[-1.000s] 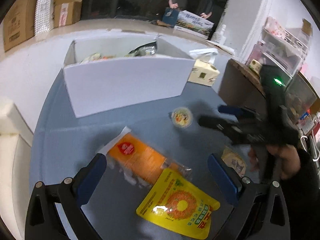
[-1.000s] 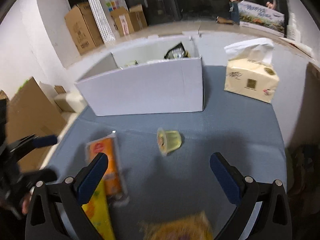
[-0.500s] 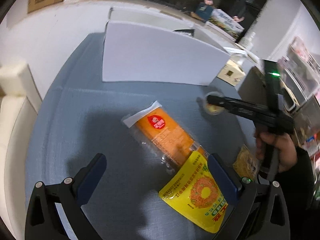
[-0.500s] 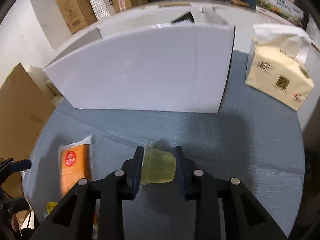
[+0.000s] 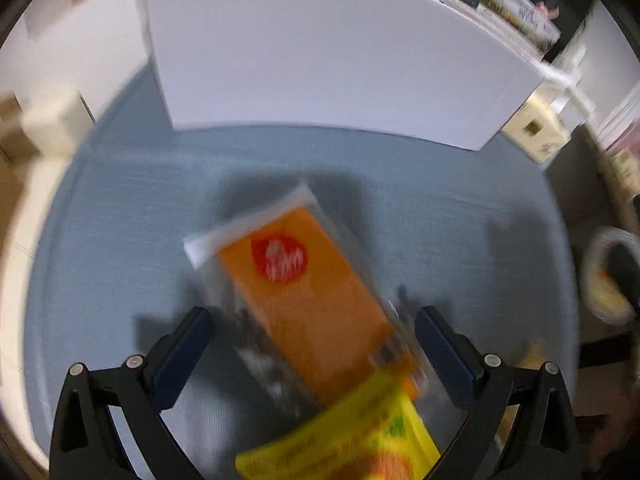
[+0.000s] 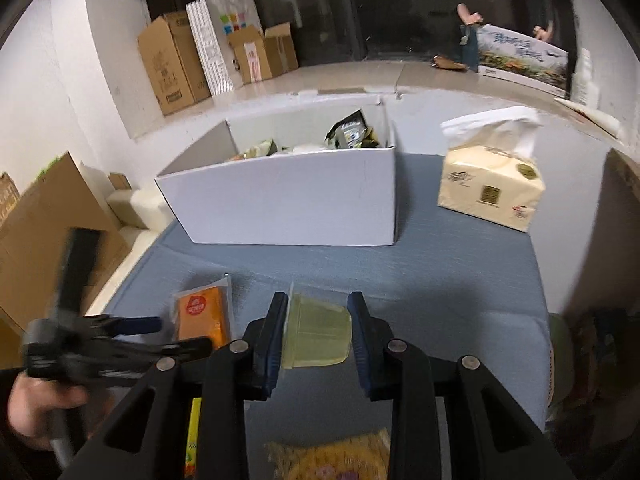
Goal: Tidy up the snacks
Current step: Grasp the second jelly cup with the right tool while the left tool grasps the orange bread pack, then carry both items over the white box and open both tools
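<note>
My right gripper [image 6: 318, 332] is shut on a pale green jelly cup [image 6: 316, 338] and holds it above the blue table, in front of the white box [image 6: 288, 196] that holds several snacks. My left gripper [image 5: 312, 344] is open and straddles an orange snack pack [image 5: 308, 308] lying on the table; the pack also shows in the right wrist view [image 6: 200, 316]. A yellow pouch [image 5: 352, 440] overlaps the pack's near end. The left gripper appears blurred at the left of the right wrist view [image 6: 132, 336].
A tissue pack [image 6: 492, 184] stands right of the white box. Another yellow snack bag [image 6: 340, 460] lies at the near table edge. Cardboard boxes [image 6: 172, 64] stand on the floor behind, and a brown carton [image 6: 48, 216] stands left of the table.
My right gripper has lifted the jelly cup off the table and drawn back from the box. My left gripper has come down around the orange pack.
</note>
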Demonstrator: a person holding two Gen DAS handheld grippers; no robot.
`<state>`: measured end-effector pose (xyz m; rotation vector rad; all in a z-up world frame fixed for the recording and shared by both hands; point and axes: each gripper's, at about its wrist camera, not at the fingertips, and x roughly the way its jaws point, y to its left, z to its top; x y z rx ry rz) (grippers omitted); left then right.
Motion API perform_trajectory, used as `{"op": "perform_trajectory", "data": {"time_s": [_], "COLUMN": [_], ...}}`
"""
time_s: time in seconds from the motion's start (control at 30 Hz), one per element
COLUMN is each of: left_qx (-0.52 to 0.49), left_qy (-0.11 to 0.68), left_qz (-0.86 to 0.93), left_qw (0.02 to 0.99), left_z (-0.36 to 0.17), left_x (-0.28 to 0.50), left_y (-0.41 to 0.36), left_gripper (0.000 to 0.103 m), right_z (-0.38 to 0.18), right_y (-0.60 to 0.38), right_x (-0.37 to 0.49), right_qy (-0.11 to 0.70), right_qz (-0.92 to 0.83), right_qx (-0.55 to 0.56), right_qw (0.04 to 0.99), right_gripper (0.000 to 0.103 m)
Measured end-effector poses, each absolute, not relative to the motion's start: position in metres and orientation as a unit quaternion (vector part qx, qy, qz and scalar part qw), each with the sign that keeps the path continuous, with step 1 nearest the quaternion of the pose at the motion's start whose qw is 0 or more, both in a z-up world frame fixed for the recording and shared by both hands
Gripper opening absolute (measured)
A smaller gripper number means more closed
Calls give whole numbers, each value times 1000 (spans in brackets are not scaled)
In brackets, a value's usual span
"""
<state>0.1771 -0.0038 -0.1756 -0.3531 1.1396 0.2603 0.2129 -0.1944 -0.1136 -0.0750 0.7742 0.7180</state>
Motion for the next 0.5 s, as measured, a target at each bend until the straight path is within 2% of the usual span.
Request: {"op": "perform_trajectory", "data": {"time_s": [0.23, 0.3, 0.43, 0.5], "left_qx": [-86, -65, -35, -33], "left_qy": [546, 541, 526, 517], "left_qz": [124, 99, 61, 48], "left_qw": [824, 833, 847, 854], "left_z": [-183, -182, -173, -166], "left_x": [211, 215, 210, 207], "left_y": [-30, -37, -47, -47], "left_gripper": [103, 100, 62, 59], "right_z": [-112, -114, -116, -116], "right_y": [-222, -227, -228, -227], "right_x": [206, 208, 208, 207], "right_qy": [361, 363, 363, 361], "right_qz": [330, 329, 329, 332], "right_qx": [-13, -6, 1, 2], "right_qw": [872, 872, 872, 872], "right_gripper": [33, 33, 33, 33]}}
